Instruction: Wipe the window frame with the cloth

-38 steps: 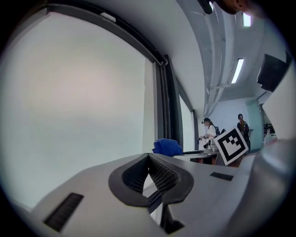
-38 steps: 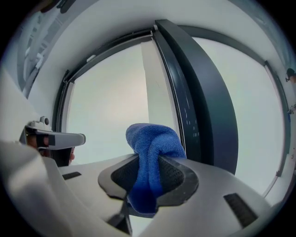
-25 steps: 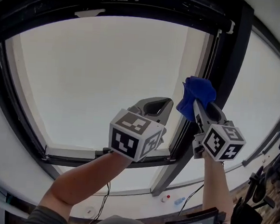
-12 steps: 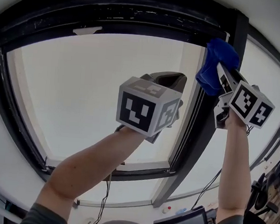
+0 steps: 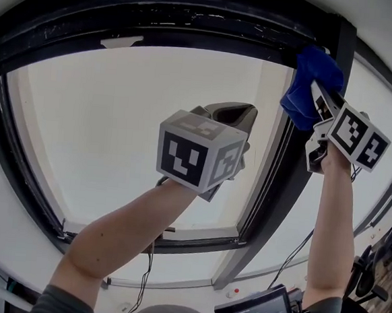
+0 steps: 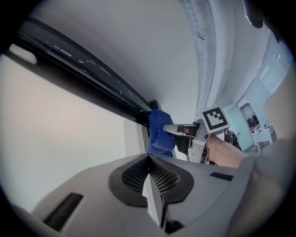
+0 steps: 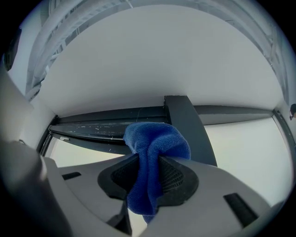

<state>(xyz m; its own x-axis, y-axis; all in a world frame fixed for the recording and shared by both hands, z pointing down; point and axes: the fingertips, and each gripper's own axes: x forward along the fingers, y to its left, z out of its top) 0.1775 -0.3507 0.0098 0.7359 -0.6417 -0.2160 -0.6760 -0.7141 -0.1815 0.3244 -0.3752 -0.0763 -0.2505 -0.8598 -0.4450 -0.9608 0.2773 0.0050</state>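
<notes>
A: Right gripper view: your right gripper (image 7: pixel 149 172) is clamping the blue cloth (image 7: pixel 157 139), which is bunching up at the top of the frame post (image 7: pixel 190 132).

B: Is it touching the post?

A: It is looking so from the head view, but I'm not confirming contact. You are wanting the loose wad leading and the jaw tips staying off the metal while you are pressing evenly and dragging down along the post.

B: And the left?

A: Your left gripper (image 6: pixel 149 158) is hanging closed on nothing, left of the post and near it.
</notes>
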